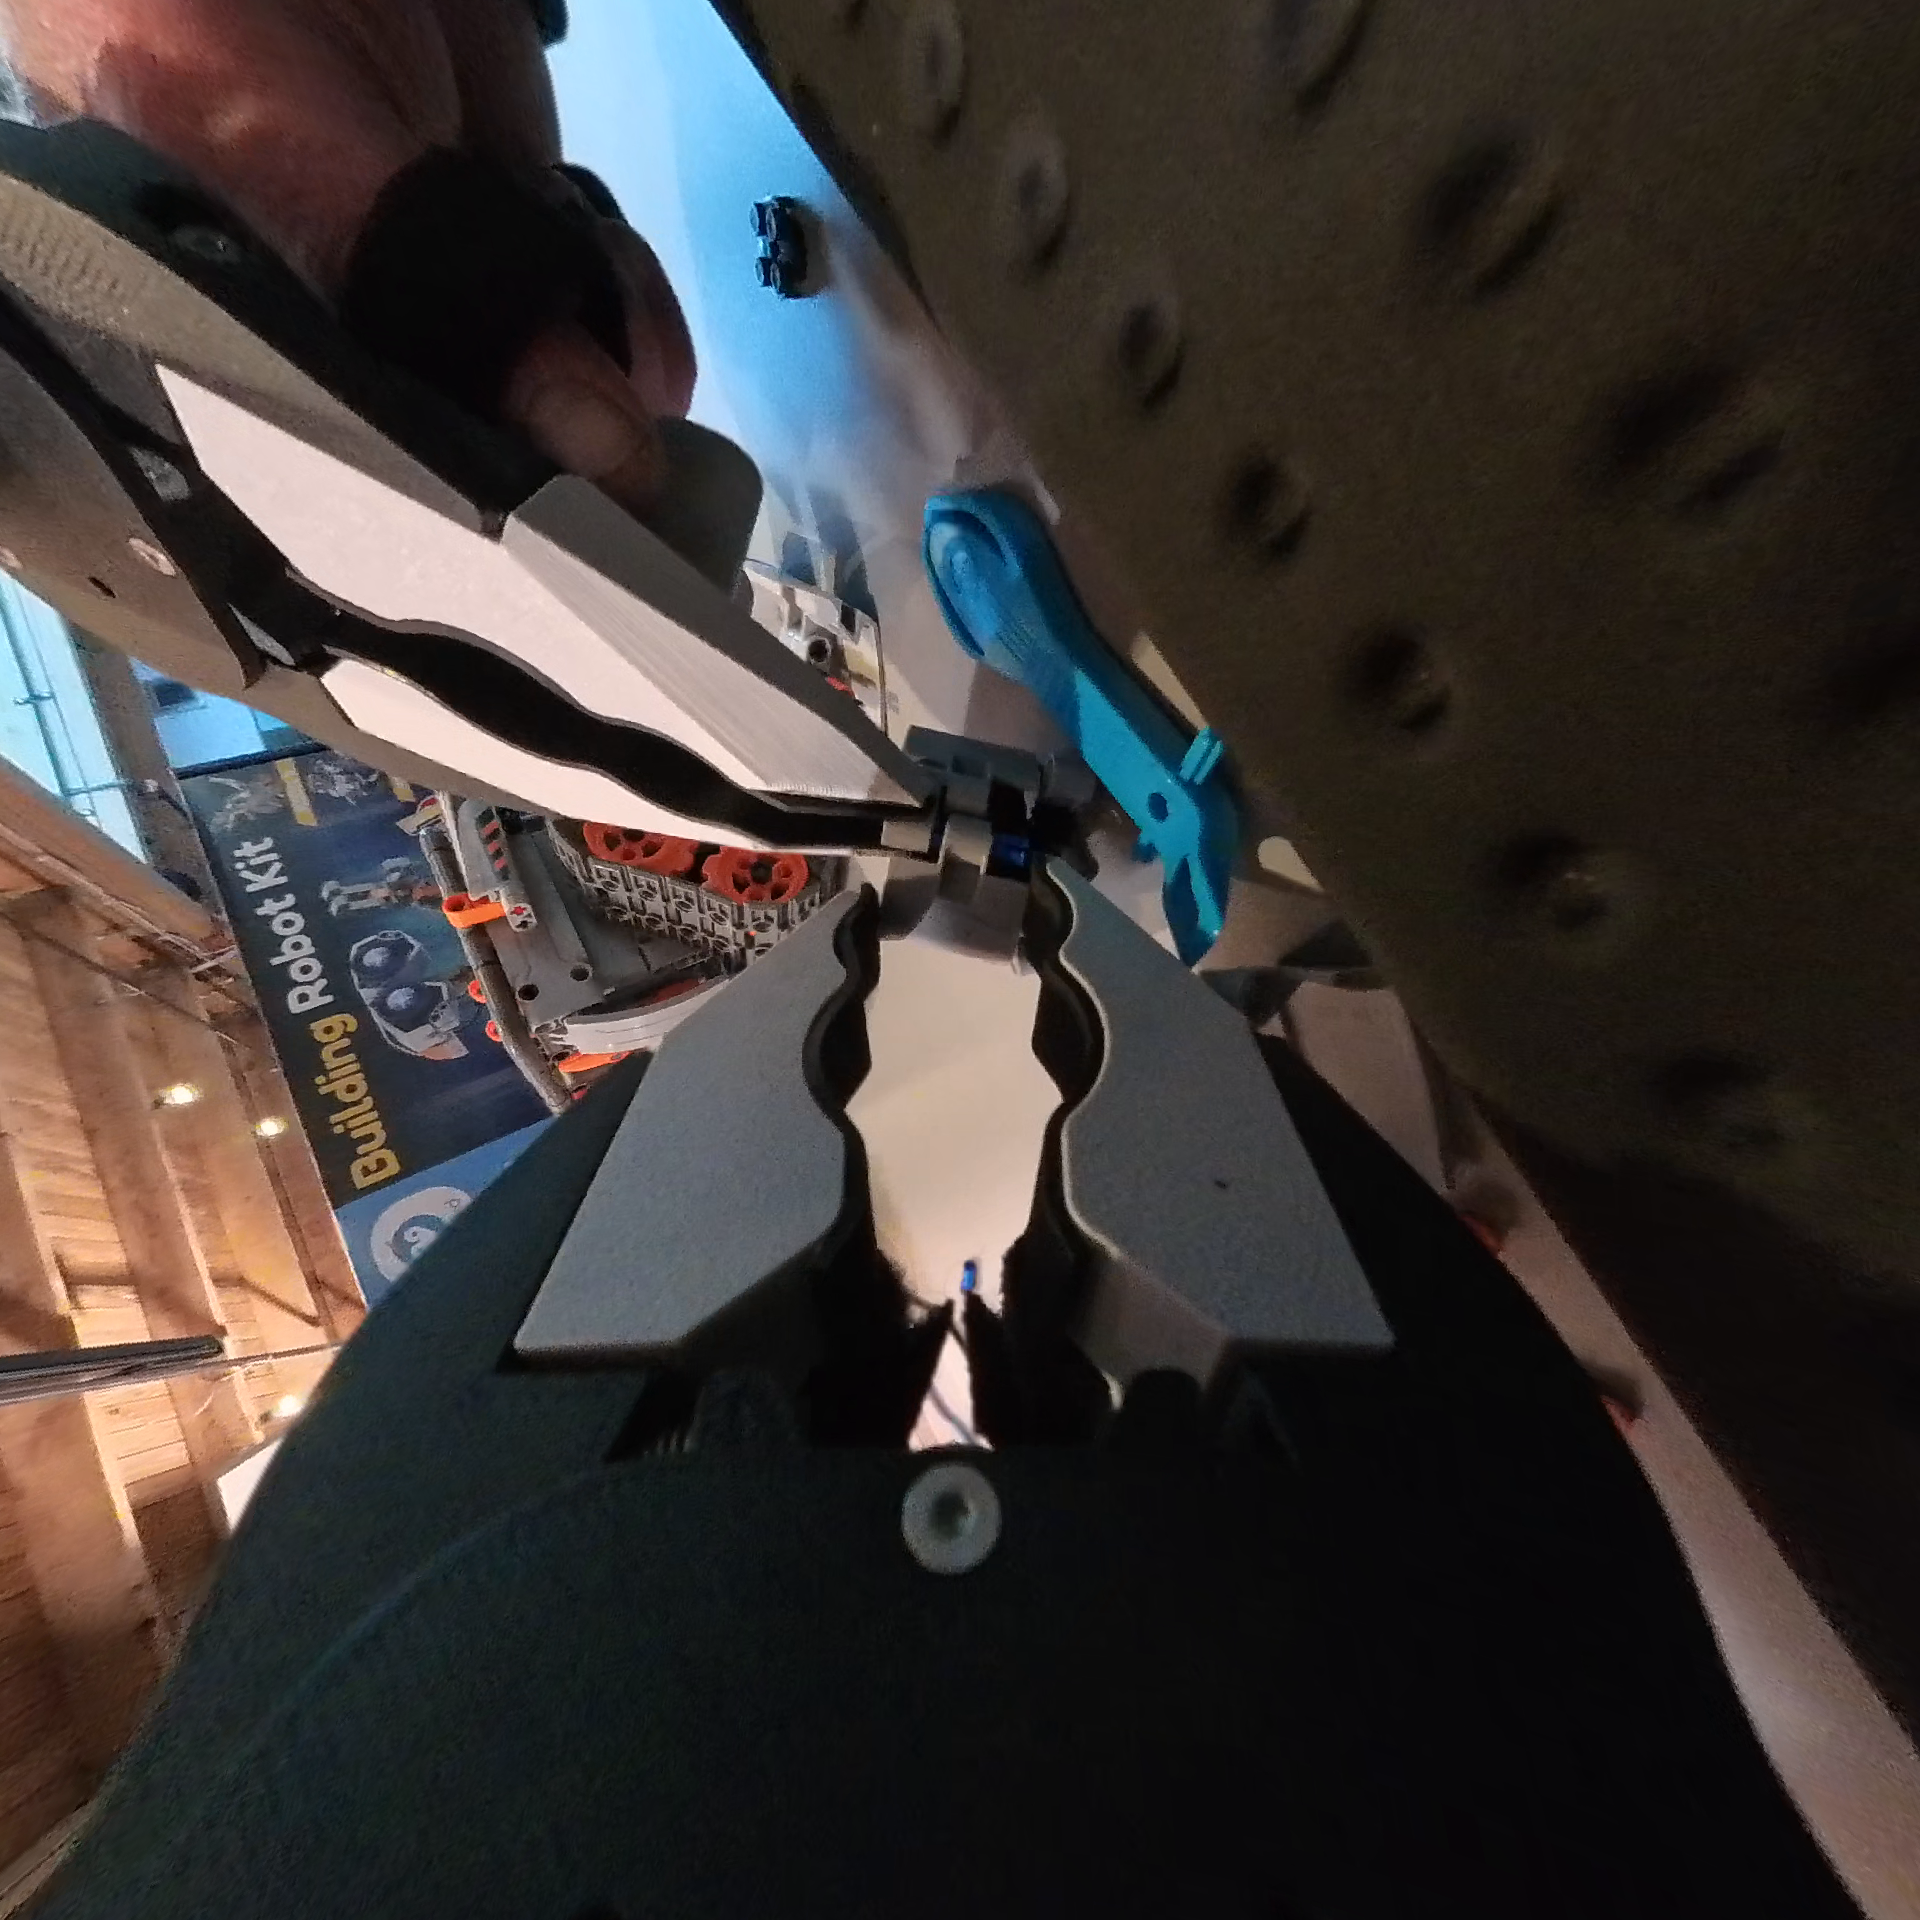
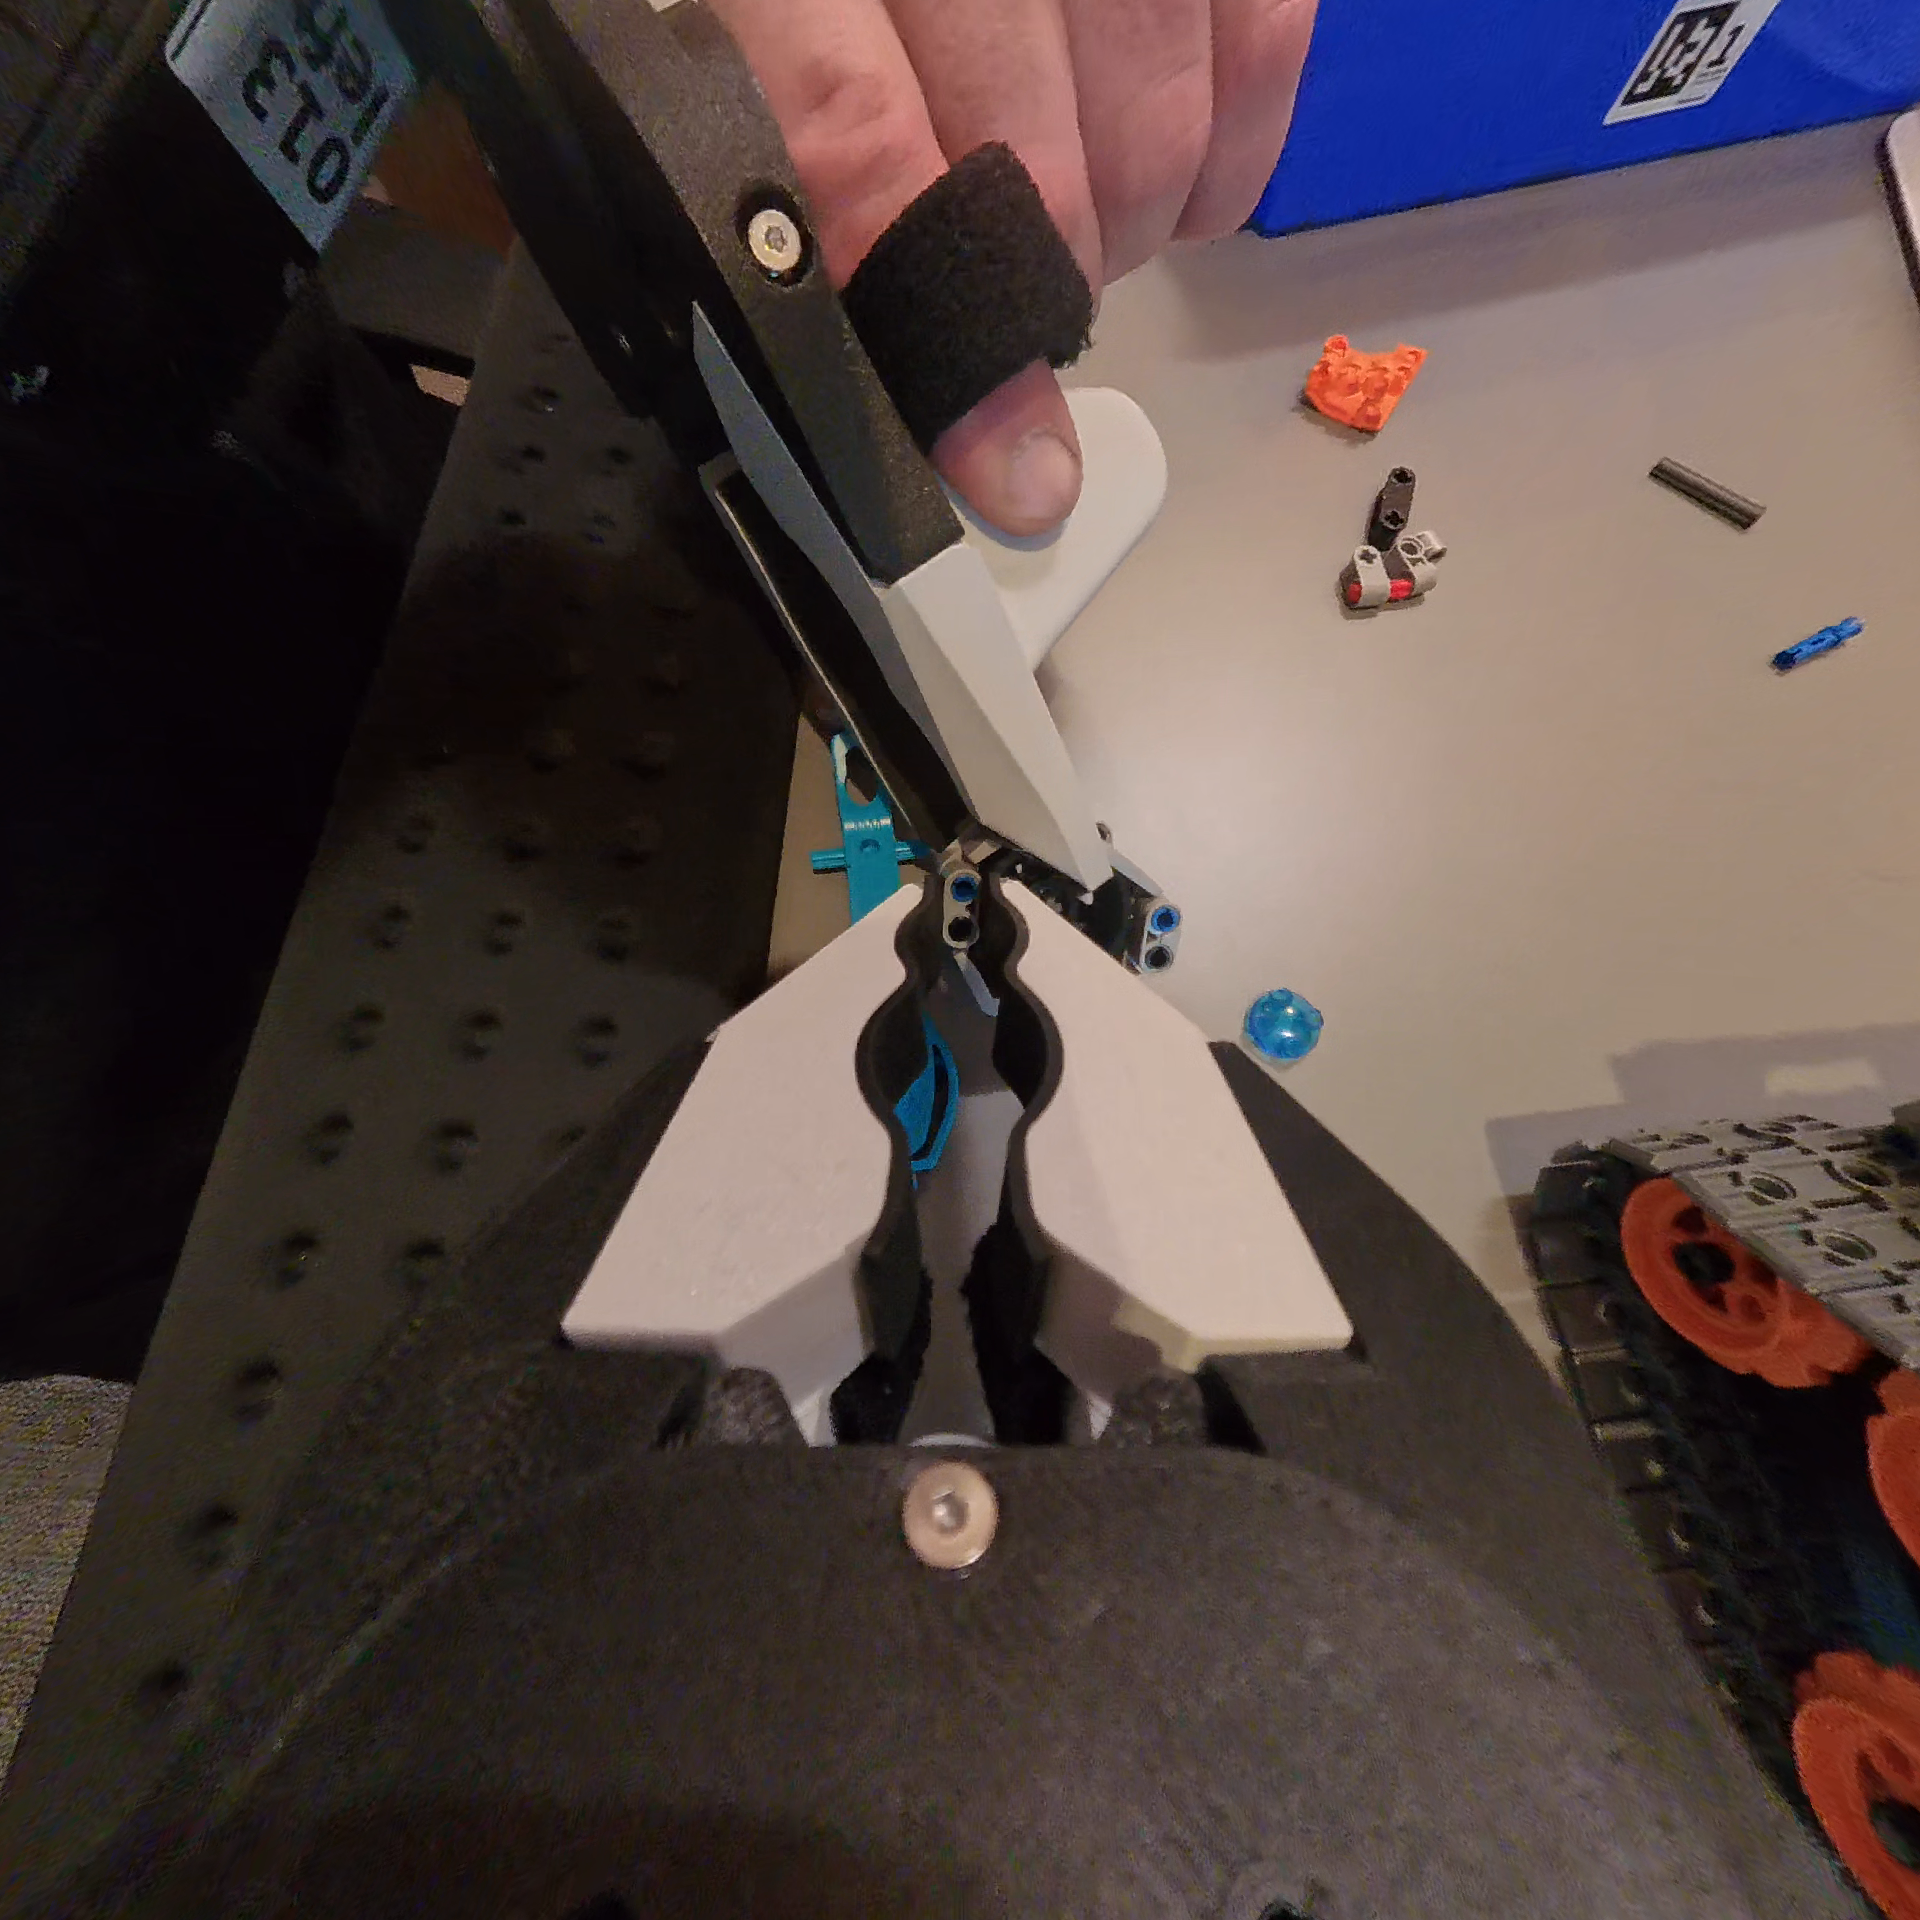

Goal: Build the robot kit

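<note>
Right wrist view, biggest stuff first: we've got a black perforated board down the left, standing at the edge of the pale bench. A tracked model with orange wheels sits lower right on the bench.

The right gripper has its jaws pinched almost together on one end of a small grey brick assembly with blue pins, held just beside the board. The left gripper has its jaws wider apart, with the tips pressed against the same assembly, so both are gripping it.

A teal lever piece lies right behind it. Loose on the bench, well apart, are an orange piece, a clear blue round stud, a black axle and a blue pin.
</note>
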